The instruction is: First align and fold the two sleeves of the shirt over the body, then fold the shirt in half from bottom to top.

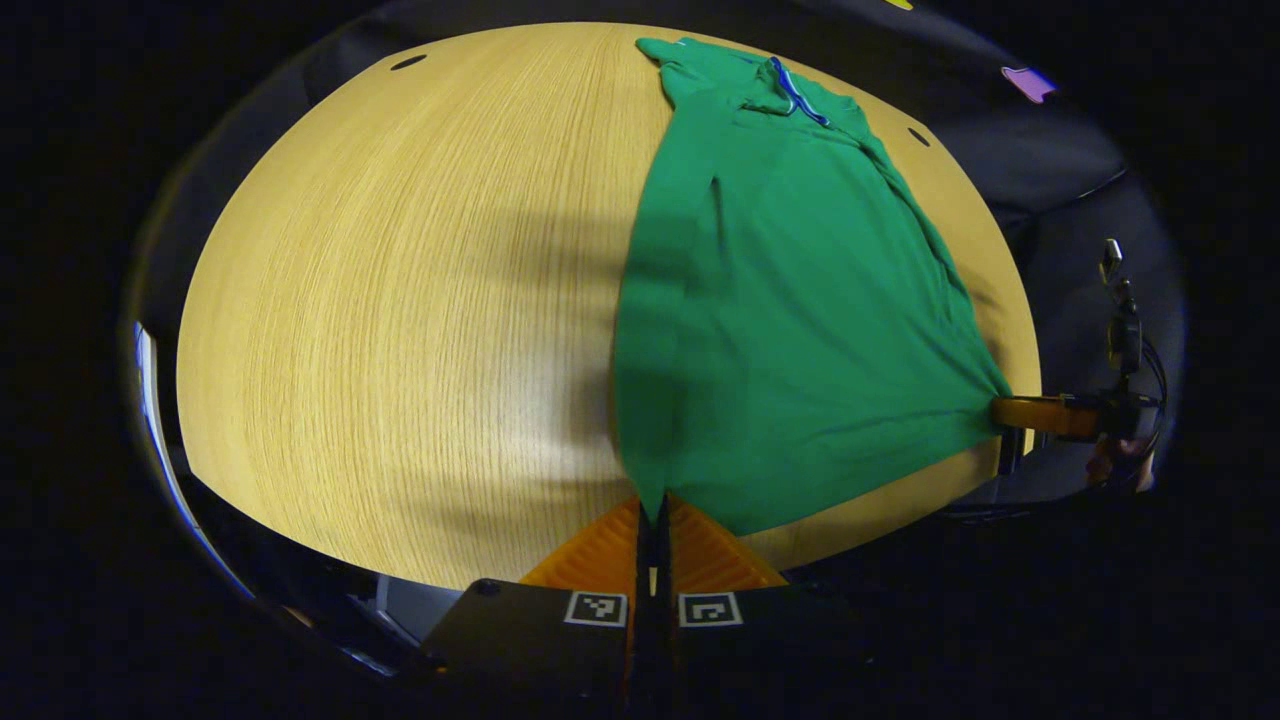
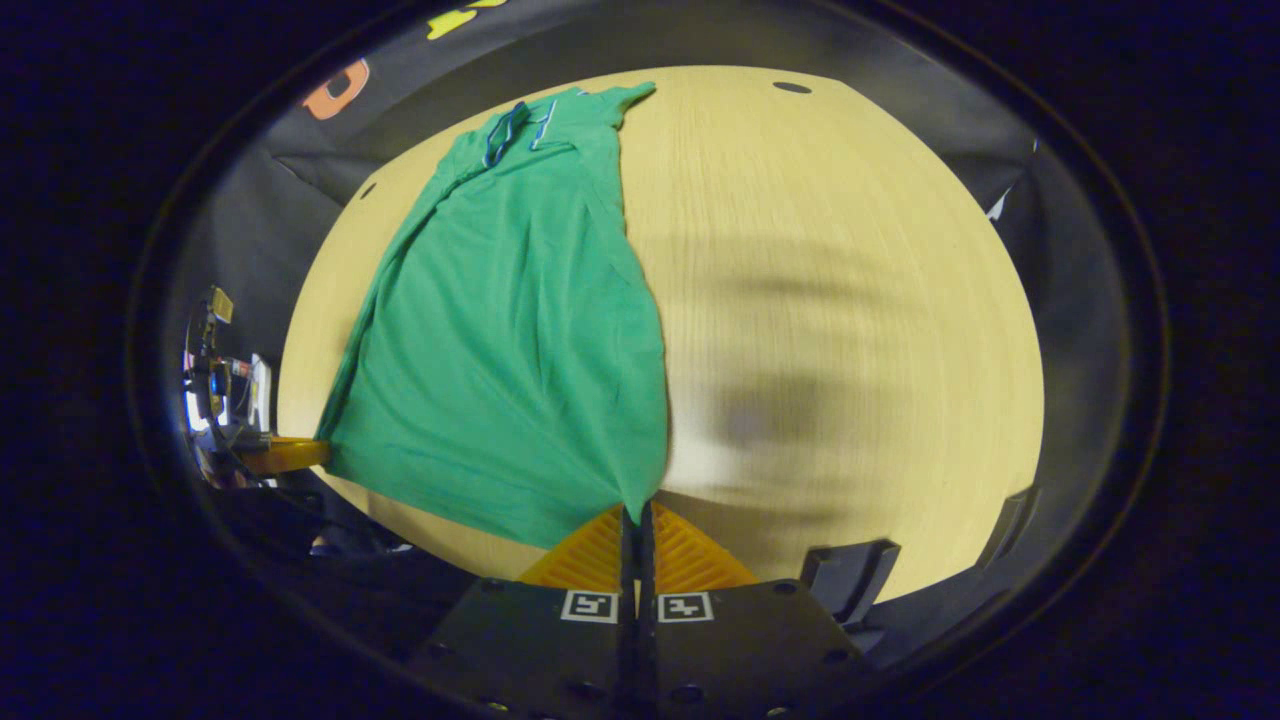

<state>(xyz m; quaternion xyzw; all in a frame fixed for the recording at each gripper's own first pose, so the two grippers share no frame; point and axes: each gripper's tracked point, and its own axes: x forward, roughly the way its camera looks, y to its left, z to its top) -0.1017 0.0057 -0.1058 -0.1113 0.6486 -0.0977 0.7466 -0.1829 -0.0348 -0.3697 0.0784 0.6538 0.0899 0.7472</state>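
Note:
A green shirt (image 1: 790, 300) with a blue-trimmed collar at its far end lies lengthwise on the round wooden table (image 1: 400, 300), its sleeves folded in over the body. My left gripper (image 1: 652, 505) is shut on the shirt's near bottom corner, and the cloth rises off the table there. In the right gripper view the same shirt (image 2: 510, 330) stretches away to the left, and my right gripper (image 2: 636, 515) is shut on its other bottom corner. Each view shows the other gripper farther off at the hem: right gripper (image 1: 1010, 410), left gripper (image 2: 310, 452). The hem is pulled taut between them.
The table's near edge (image 1: 420, 575) runs just under both grippers. Small dark holes (image 1: 408, 62) sit near the table's far rim. A dark bracket (image 2: 850, 575) stands at the table edge in the right gripper view. Black cloth walls surround the table.

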